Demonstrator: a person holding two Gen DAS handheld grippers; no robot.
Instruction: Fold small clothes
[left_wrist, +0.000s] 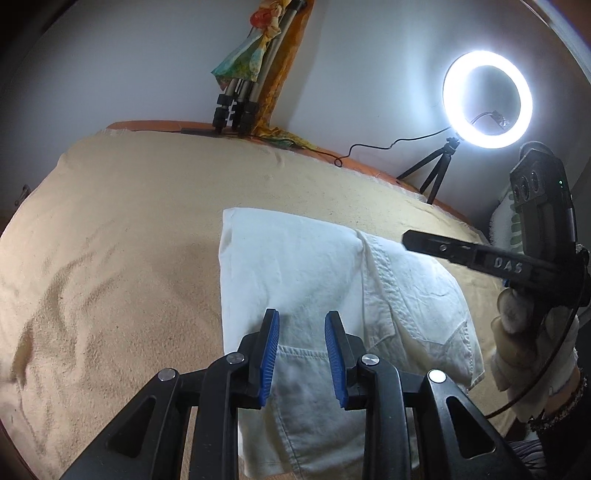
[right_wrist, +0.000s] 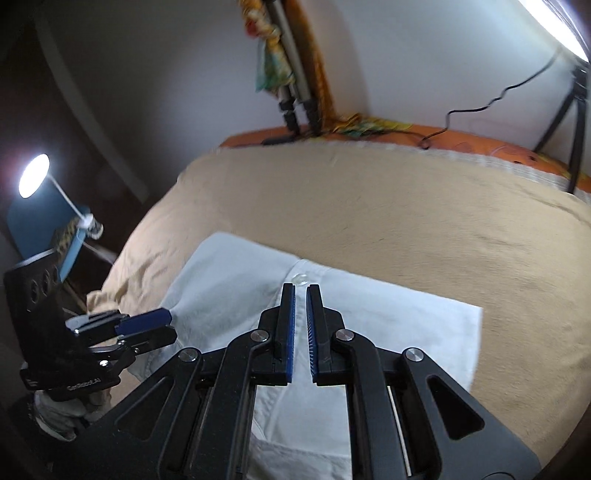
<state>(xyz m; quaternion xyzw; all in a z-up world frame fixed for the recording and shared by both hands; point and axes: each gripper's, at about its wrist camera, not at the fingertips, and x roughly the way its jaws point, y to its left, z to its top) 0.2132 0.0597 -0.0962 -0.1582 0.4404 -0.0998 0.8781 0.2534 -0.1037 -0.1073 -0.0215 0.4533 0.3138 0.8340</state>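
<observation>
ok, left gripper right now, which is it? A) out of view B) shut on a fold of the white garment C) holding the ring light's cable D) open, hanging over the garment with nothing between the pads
D: in the left wrist view the left gripper has a clear gap between its blue pads, with the white garment lying flat on the tan blanket beneath, not pinched.

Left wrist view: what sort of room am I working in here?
Probably a bedroom doubling as a home recording spot. The white garment lies on a bed-like surface under a tan blanket, with a lit ring light on a small tripod and folded tripod legs against the wall.
</observation>
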